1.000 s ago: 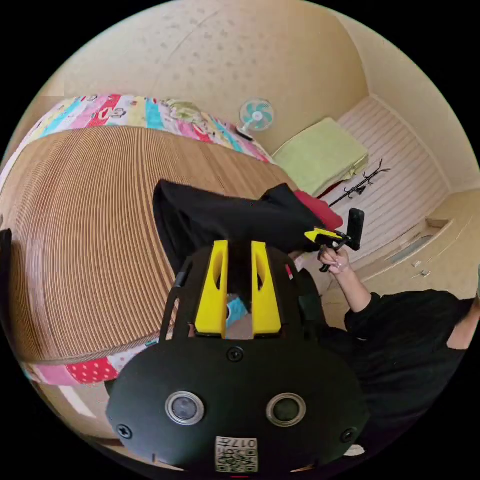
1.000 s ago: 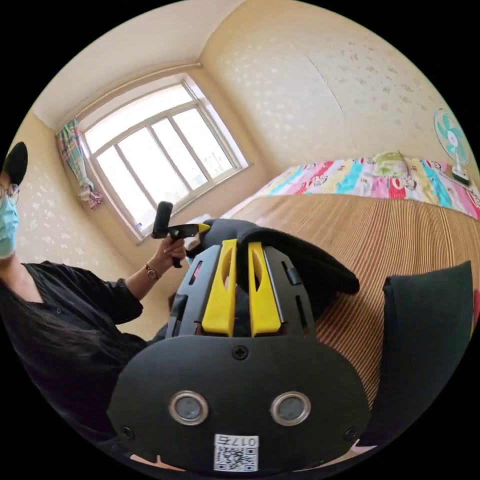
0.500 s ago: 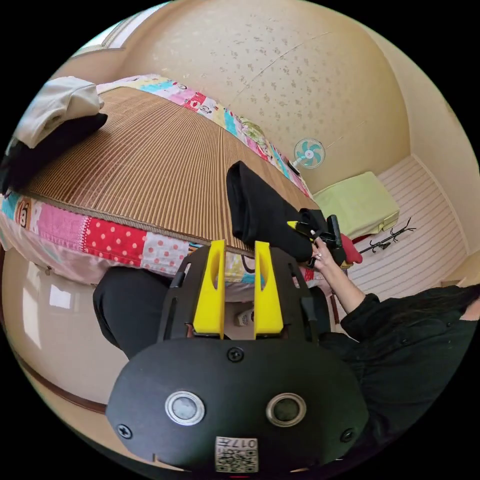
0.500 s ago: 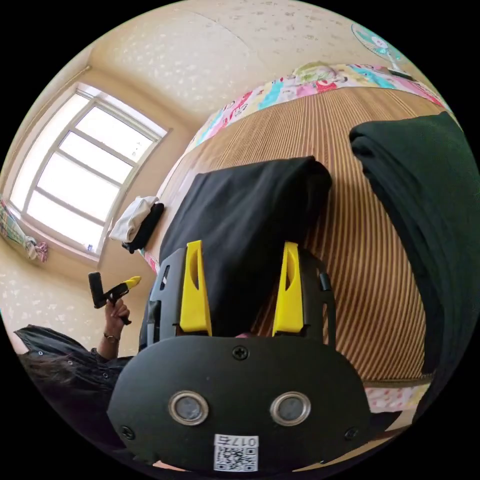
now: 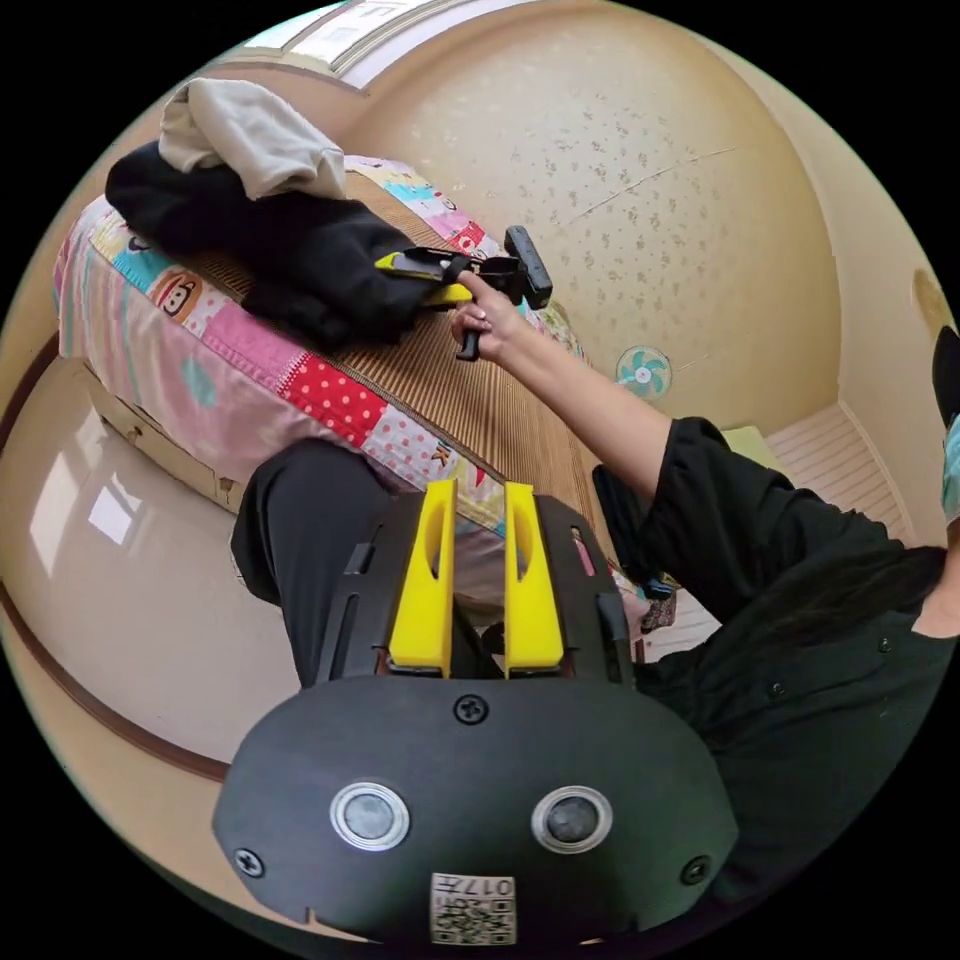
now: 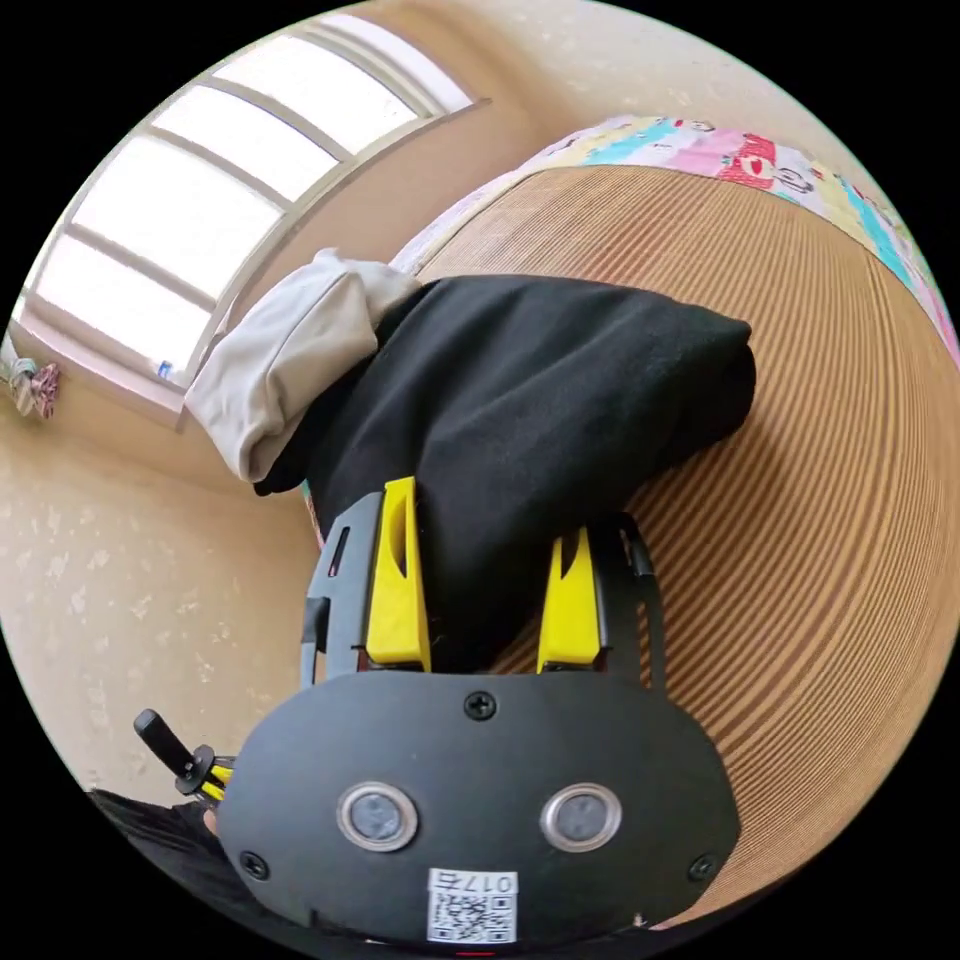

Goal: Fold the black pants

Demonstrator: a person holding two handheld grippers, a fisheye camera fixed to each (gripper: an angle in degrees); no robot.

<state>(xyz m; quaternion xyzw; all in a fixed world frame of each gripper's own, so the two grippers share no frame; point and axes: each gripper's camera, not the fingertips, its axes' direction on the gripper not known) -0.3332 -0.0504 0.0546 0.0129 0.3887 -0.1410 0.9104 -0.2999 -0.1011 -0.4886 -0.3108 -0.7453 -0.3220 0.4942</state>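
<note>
Sunlit window (image 6: pixel 190 190) and speckled cream wall (image 5: pixel 640 170) frame the bed (image 5: pixel 190 340), which carries a ribbed bamboo mat (image 6: pixel 830 480) over a bright patchwork sheet (image 5: pixel 330 400). On the mat, at the bed's corner nearest the window, the black pants (image 6: pixel 530 400) lie as a thick, soft bundle, matte black, rounded at the folded end and slumped rather than flat. A pale grey garment (image 6: pixel 270 370) sits touching them on the window side, partly draped over the dark pile in the left gripper view.

Now the person's arm in a black sleeve (image 5: pixel 720 500) stretches out over the bed's edge, the hand (image 5: pixel 485 320) working the right gripper (image 5: pixel 395 265) at the pile. In the right gripper view, the right gripper's yellow fingers (image 6: pixel 400 580) stand wide apart, the pants' cloth lying between them and spilling over one tip; they aren't pressing on it.

Back off the bed's side, the left gripper (image 5: pixel 478 495) hangs over the person's black-clad leg (image 5: pixel 300 540) and the glossy floor (image 5: pixel 110 560), its fingers close together with a narrow slit between, holding nothing.
</note>
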